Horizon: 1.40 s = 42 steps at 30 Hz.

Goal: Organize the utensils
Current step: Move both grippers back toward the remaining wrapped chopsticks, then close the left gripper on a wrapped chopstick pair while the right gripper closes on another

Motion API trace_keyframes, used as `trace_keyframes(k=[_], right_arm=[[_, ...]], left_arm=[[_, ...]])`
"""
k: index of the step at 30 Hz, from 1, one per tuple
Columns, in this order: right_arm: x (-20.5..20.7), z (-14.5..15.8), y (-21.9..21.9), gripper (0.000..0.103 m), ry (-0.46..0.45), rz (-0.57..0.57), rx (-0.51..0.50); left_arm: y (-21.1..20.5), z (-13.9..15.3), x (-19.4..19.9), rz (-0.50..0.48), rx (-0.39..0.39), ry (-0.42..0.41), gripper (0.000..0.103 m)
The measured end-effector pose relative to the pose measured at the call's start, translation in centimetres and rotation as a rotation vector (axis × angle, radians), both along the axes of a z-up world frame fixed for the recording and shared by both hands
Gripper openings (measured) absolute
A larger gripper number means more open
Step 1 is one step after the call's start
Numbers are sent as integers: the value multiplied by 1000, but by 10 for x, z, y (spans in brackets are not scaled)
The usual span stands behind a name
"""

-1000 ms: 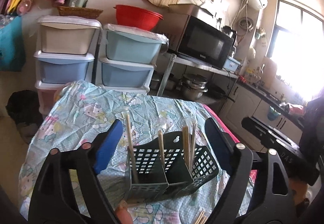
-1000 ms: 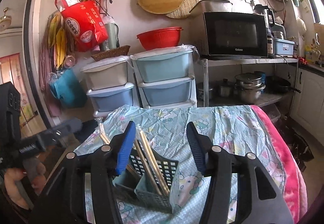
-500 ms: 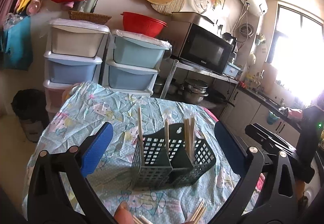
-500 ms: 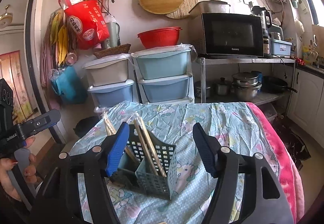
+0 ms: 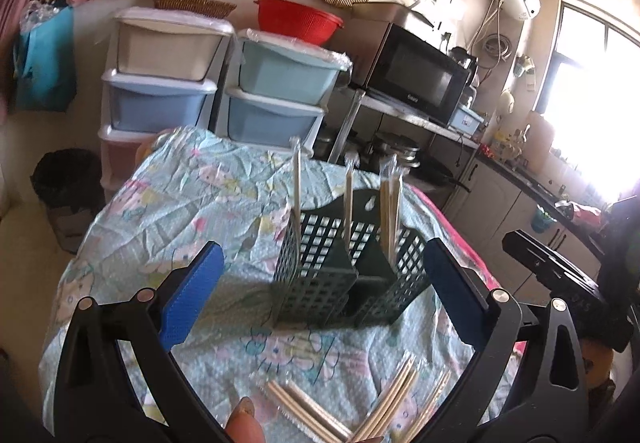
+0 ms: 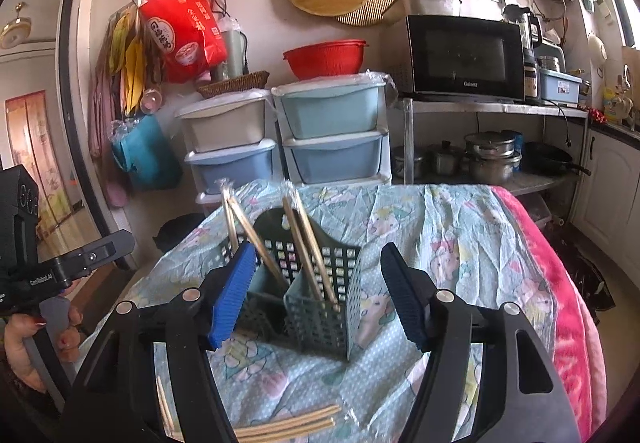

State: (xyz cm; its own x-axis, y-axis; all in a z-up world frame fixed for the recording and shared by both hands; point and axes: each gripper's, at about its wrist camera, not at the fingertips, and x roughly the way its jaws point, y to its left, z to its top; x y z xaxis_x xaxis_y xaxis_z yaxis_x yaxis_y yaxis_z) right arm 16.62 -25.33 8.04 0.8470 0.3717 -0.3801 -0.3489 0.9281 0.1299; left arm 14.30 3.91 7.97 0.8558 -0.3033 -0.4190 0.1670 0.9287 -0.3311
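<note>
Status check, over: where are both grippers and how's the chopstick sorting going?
Left gripper open, empty. Right gripper open, empty. Green caddy upright on the tablecloth, wrapped chopsticks standing in it. More wrapped chopsticks lie loose in front. Nothing blocking.

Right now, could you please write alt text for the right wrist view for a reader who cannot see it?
An open two-finger tool hovers over a dark green perforated plastic utensil caddy holding wrapped wooden chopsticks, on a light blue cartoon-print tablecloth. More wrapped chopstick pairs lie loose on the cloth nearer the camera.
</note>
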Motion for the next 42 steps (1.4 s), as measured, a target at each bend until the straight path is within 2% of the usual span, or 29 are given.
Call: trace_keyframes(k=[21, 27, 40, 42], right_arm=[[-20, -45, 9, 63, 116, 19, -37], [-22, -60, 10, 63, 155, 24, -49], [-23, -93, 9, 63, 247, 19, -65], [-23, -98, 8, 63, 263, 17, -65]], left_arm=[[5, -43, -14, 24, 56, 98, 92], [7, -61, -15, 26, 57, 152, 92], [8, -114, -13, 19, 23, 328, 92], [8, -119, -13, 16, 22, 347, 86]])
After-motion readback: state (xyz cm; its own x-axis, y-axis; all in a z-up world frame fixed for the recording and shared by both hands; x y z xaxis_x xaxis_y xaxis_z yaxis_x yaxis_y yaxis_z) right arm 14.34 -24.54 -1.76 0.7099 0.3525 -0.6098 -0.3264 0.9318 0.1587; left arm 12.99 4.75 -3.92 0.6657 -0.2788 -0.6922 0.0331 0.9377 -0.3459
